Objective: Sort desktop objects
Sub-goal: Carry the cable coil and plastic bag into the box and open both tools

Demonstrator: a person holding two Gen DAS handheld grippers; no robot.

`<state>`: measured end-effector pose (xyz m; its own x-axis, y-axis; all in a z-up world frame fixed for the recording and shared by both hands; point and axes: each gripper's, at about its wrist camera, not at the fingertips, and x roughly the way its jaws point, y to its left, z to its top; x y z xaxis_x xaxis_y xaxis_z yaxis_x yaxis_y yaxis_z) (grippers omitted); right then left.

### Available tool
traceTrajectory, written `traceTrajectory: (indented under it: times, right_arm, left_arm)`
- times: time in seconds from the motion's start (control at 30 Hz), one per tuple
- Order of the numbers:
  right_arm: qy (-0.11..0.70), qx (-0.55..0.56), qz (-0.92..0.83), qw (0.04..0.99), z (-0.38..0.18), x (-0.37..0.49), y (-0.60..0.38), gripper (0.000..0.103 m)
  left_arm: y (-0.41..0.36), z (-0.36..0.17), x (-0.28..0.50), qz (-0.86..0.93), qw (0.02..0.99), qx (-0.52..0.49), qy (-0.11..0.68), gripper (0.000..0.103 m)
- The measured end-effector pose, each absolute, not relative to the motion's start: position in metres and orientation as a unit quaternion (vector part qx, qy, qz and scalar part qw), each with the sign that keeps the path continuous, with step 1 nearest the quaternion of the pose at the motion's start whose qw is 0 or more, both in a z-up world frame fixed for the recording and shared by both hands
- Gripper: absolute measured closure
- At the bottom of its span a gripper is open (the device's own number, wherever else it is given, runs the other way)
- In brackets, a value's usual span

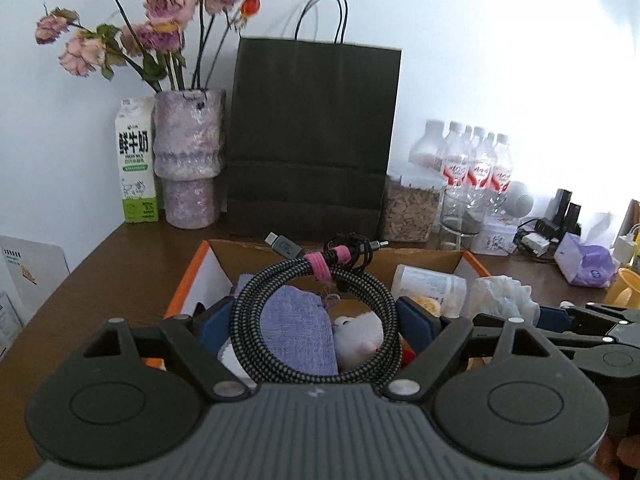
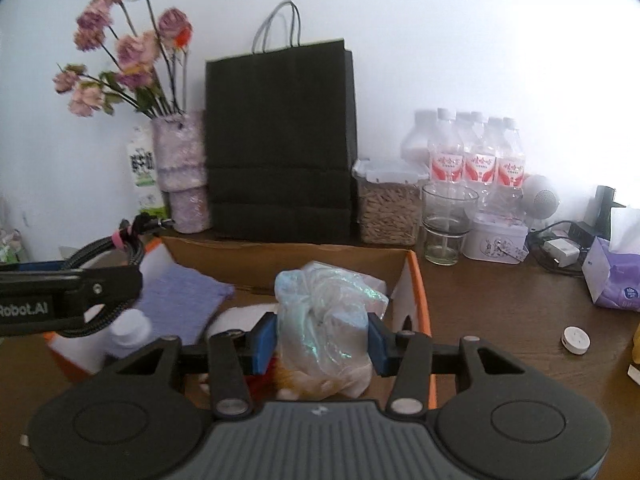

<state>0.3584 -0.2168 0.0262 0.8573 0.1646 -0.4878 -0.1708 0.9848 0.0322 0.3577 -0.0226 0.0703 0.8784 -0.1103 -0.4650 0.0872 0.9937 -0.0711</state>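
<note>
- left gripper (image 1: 316, 330) clamped round coiled cable (image 1: 316, 312); right gripper (image 2: 322, 344) pinching crinkly plastic bag (image 2: 328, 320)
- best lowered well inside cardboard box (image 2: 420, 280) before letting go; no dangling over rim

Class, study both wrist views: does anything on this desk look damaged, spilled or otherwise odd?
The flowers in the vase at the back left look wilted, with drooping, faded heads. Nothing appears spilled or tipped.

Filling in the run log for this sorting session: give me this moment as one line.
left tool: shut on coiled cable | right tool: shut on crumpled plastic bag | both over open cardboard box | stage: carrying
</note>
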Motion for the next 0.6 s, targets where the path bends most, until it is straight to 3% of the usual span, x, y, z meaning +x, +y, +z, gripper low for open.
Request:
traceTrajectory:
  times: [0.6]
  right_arm:
    - [0.288, -0.031, 0.105, 0.951, -0.002, 0.408, -0.217, 0.057]
  left_arm:
    - [-0.033, 0.026, 0.4, -0.036, 0.954, 0.018, 0.296, 0.017]
